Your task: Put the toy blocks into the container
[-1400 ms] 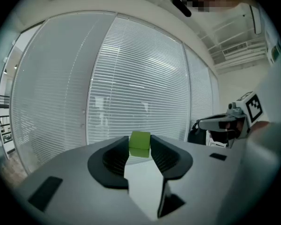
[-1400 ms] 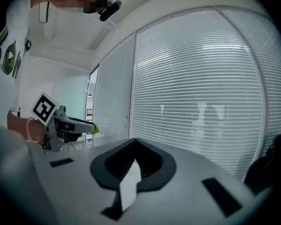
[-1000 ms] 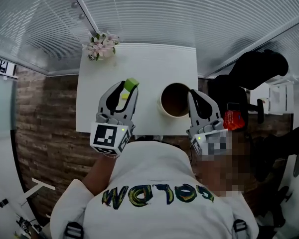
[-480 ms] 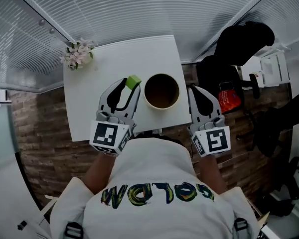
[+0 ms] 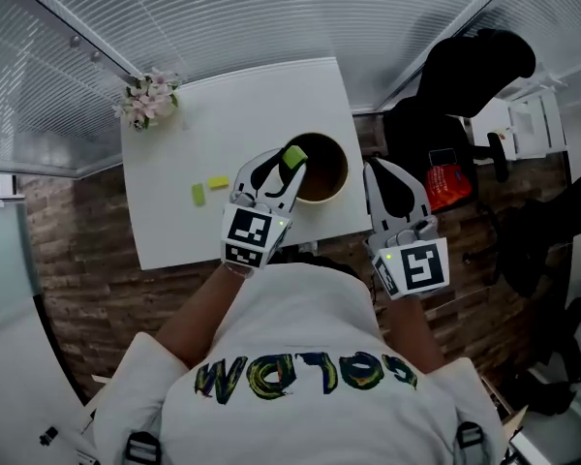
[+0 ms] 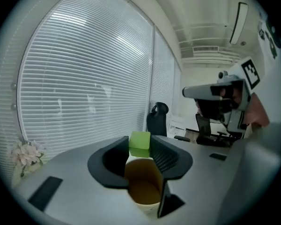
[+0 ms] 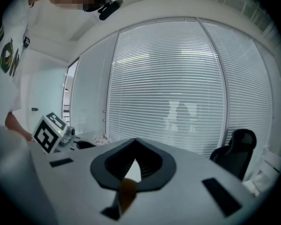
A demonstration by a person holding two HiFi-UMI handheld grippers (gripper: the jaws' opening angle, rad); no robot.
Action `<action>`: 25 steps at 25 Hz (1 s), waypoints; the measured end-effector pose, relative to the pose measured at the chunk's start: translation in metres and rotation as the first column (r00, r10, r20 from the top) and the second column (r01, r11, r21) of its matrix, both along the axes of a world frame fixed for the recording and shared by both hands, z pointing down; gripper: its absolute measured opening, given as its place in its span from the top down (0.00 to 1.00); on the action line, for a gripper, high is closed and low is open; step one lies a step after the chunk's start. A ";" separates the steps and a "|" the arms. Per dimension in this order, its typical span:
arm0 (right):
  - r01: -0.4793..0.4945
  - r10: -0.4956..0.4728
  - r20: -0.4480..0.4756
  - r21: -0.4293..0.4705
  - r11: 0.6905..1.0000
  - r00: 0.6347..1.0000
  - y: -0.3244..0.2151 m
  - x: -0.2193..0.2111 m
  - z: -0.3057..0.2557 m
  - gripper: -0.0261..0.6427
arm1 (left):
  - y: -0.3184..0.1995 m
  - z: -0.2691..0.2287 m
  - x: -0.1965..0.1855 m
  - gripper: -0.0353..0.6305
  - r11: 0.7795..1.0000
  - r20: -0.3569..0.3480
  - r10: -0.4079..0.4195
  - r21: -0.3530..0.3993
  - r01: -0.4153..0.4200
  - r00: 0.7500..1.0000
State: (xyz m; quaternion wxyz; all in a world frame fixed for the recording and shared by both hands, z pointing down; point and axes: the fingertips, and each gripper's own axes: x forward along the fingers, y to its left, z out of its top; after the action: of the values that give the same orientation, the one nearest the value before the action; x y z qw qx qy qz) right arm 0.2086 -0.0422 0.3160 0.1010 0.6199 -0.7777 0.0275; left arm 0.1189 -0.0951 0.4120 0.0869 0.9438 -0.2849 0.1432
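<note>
Above the container [image 5: 329, 174], my left gripper [image 5: 290, 160] is pinching the seemingly light, rigid green block [image 6: 140, 140] by its flat sides. My right gripper [image 5: 385, 174] is idling, jaws together.

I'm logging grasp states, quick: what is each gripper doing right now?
Left gripper: shut on a green block, at the cup's edge.
Right gripper: shut, holding nothing.
</note>
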 end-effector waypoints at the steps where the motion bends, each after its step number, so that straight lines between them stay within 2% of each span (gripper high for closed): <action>1: 0.000 0.000 -0.001 -0.001 1.000 1.000 0.001 0.000 0.000 0.95 | 0.000 0.010 0.005 0.71 1.000 0.014 0.012 -0.006 -0.012 1.000; 7: -0.010 0.010 -0.002 -0.006 1.000 1.000 0.007 0.003 0.003 0.95 | 0.001 0.058 0.029 0.72 0.998 0.100 0.062 -0.022 -0.060 0.993; 11: -0.019 0.019 -0.002 -0.012 1.000 1.000 0.011 0.007 0.006 0.95 | -0.002 0.074 0.037 0.71 0.997 0.127 0.069 -0.031 -0.066 0.989; 25: -0.013 0.013 -0.001 -0.024 1.000 1.000 0.019 0.005 0.011 0.95 | -0.002 0.071 0.031 0.70 0.999 0.118 0.037 -0.018 -0.035 0.992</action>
State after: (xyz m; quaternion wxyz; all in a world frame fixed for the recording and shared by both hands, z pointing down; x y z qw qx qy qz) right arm 0.2136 -0.0235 0.3271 0.1082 0.6239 -0.7731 0.0372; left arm 0.1495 -0.0969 0.4831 0.0747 0.9379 -0.2712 0.2029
